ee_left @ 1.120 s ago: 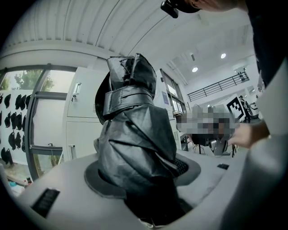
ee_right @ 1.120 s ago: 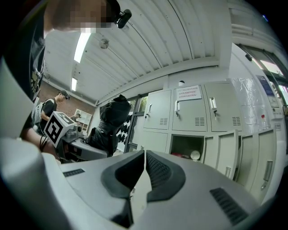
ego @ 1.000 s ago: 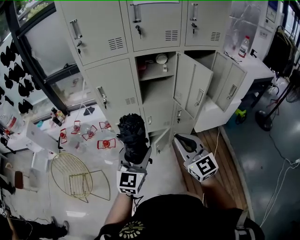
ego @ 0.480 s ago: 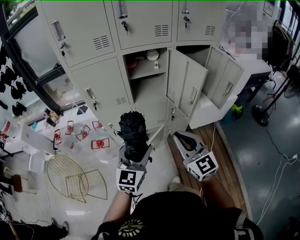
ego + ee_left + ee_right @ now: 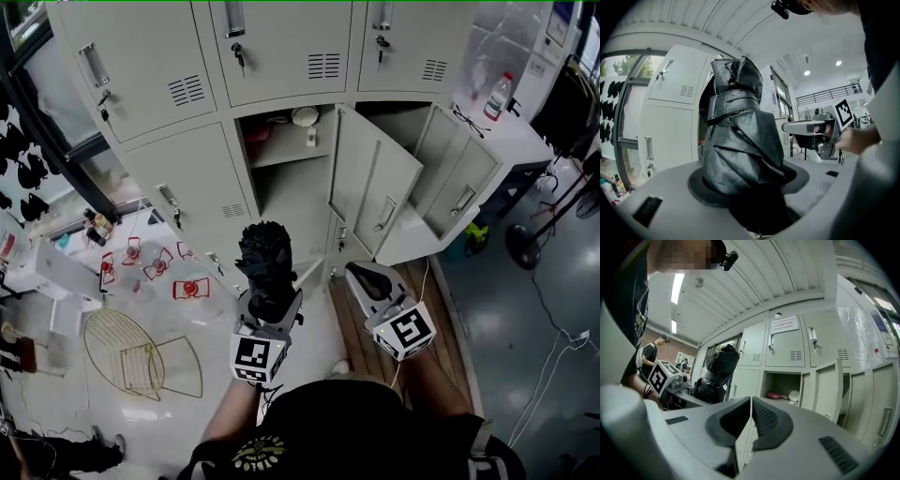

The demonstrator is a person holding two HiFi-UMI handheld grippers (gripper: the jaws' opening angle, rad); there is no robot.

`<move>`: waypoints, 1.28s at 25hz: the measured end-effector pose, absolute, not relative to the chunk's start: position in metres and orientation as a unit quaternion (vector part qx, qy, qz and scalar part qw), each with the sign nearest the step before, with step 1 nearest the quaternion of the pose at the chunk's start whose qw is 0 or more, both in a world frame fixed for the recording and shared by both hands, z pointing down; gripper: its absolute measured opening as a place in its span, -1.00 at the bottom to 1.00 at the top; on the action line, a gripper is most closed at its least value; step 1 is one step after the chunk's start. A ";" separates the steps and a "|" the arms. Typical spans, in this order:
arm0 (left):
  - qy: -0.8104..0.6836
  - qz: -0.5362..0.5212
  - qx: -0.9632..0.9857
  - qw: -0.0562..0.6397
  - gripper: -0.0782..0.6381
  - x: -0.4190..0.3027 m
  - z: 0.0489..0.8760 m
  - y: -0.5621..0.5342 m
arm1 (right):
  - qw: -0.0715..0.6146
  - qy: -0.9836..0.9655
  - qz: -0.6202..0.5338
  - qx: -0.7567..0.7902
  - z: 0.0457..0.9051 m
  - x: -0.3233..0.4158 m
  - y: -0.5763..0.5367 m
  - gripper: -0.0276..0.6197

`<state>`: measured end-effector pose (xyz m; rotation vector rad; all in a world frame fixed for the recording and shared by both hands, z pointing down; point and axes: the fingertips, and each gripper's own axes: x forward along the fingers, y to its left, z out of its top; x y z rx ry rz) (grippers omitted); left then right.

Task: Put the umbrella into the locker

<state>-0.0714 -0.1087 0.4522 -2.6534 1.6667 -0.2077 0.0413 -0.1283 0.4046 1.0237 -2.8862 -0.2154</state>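
Observation:
A folded black umbrella [image 5: 265, 265], wrapped with its strap, stands upright in my left gripper [image 5: 270, 302], whose jaws are shut on its lower end. In the left gripper view the umbrella [image 5: 738, 136] fills the middle and hides most of the open locker behind it. That open locker compartment [image 5: 292, 183] is straight ahead, with its door [image 5: 373, 187] swung out to the right. My right gripper [image 5: 362, 275] is level beside the left one, with its pads [image 5: 761, 417] closed together on nothing. The umbrella [image 5: 719, 370] shows at the left of the right gripper view.
A pink thing and a white thing lie on the open locker's upper shelf [image 5: 783, 396]. A second locker [image 5: 412, 122] to the right is open too. On the floor lie a wire rack [image 5: 141, 352] and red items [image 5: 187, 286]. A wooden platform [image 5: 445, 323] is at the right.
Both grippers have moved toward the lockers together with the person. The open compartment now looks nearer and lower in the head view. The umbrella stays in the left gripper.

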 end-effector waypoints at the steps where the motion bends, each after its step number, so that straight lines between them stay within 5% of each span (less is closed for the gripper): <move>1: 0.534 -0.066 -0.843 0.000 -0.04 -0.071 0.452 -0.116 | 0.035 -0.941 -0.072 0.330 0.403 0.042 -0.135 -0.81; 32: 0.588 -0.094 -0.803 -0.011 -0.04 -0.045 0.462 -0.189 | 0.008 -0.967 -0.045 0.249 0.422 0.054 -0.221 -0.81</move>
